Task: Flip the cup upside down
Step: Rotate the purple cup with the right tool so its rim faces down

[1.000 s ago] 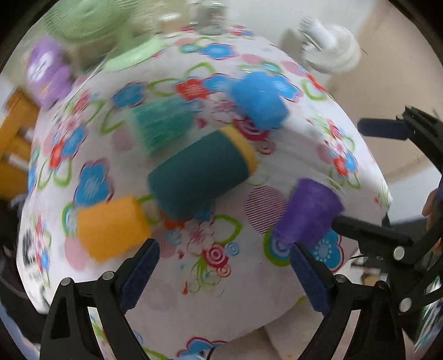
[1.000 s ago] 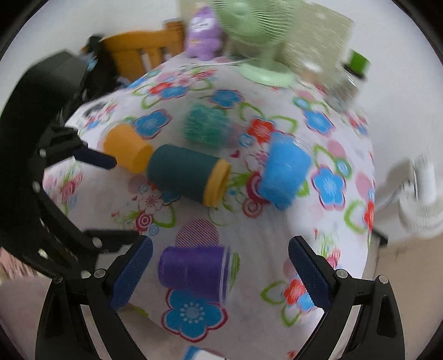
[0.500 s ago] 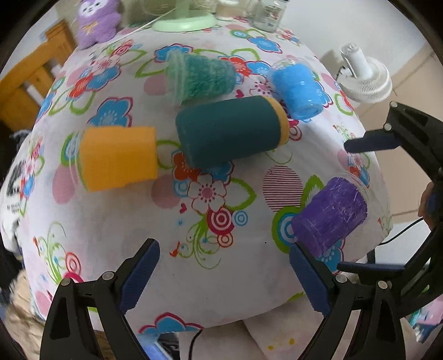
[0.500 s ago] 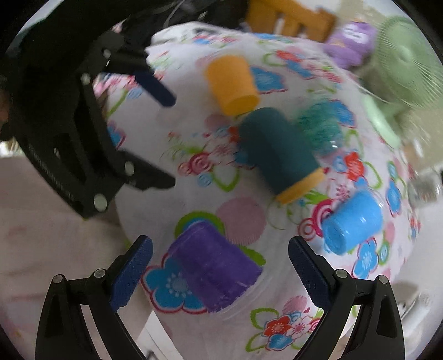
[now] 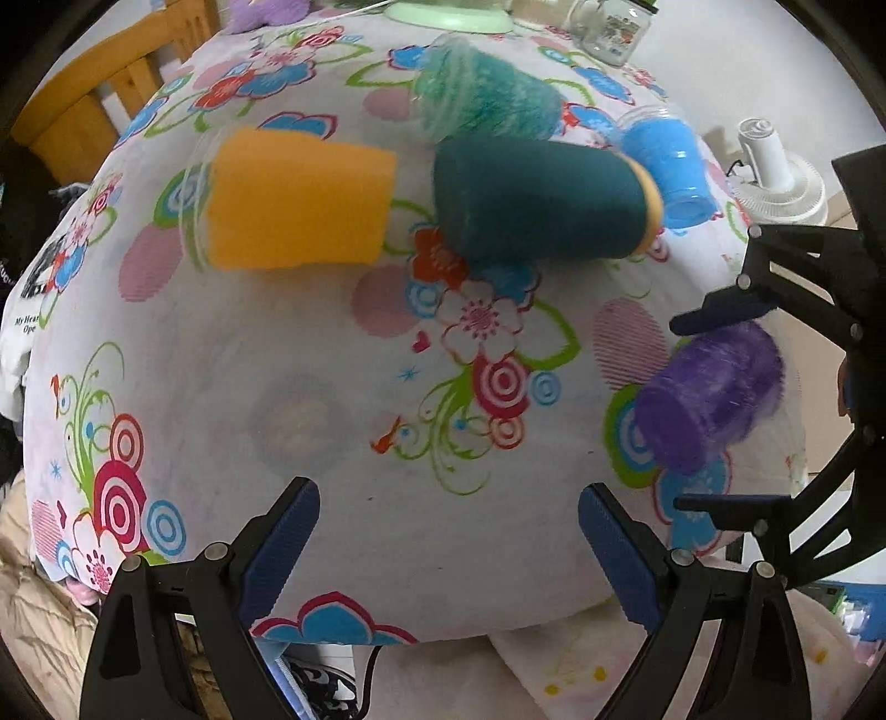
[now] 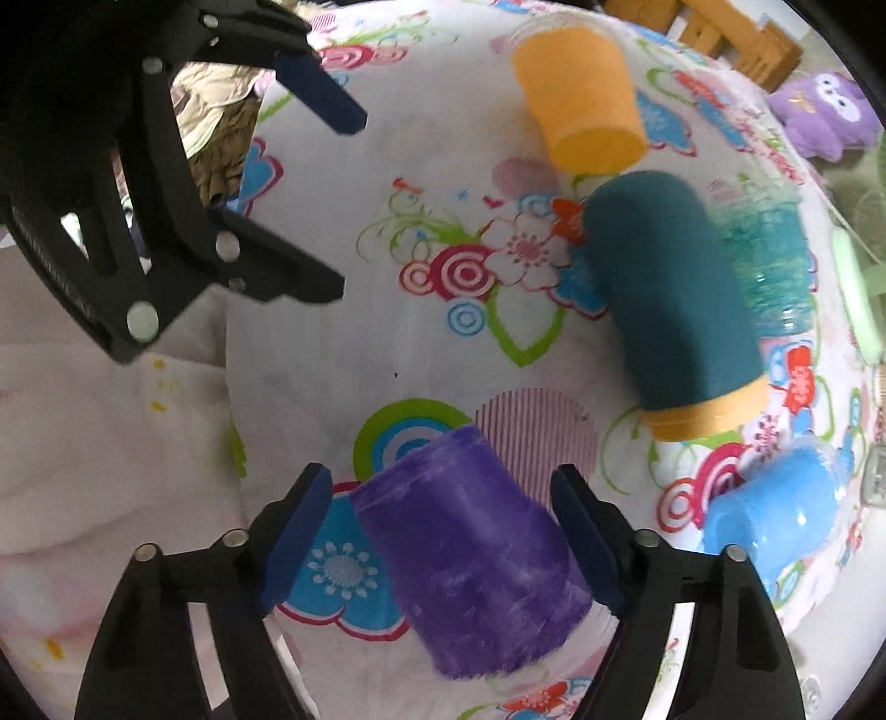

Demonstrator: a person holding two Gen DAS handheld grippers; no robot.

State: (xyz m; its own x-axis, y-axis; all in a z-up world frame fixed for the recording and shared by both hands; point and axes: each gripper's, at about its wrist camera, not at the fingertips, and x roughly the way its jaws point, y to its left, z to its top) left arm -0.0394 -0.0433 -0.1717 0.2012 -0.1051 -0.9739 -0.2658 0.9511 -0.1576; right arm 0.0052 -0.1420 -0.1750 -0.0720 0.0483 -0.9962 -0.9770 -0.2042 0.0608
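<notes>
A purple cup (image 6: 470, 548) lies on its side near the edge of the flowered tablecloth (image 6: 421, 332). My right gripper (image 6: 443, 531) is open, its jaws on either side of the cup, not clamped. The purple cup also shows at the right of the left wrist view (image 5: 709, 393), between the right gripper's fingers (image 5: 720, 315). My left gripper (image 5: 448, 543) is open and empty above the cloth's front edge. An orange cup (image 5: 299, 199), a dark teal cup with a yellow rim (image 5: 542, 205), a green cup (image 5: 487, 94) and a blue cup (image 5: 664, 166) lie on their sides.
A wooden chair (image 5: 94, 105) stands at the far left. A green fan base (image 5: 448, 16) and a glass jar (image 5: 614, 27) sit at the table's back. A white fan (image 5: 775, 183) stands on the floor beyond. A purple plush toy (image 6: 825, 116) is at the back.
My right gripper has moved in around the purple cup, which now sits between its jaws. My left gripper has come closer and lower over the cloth.
</notes>
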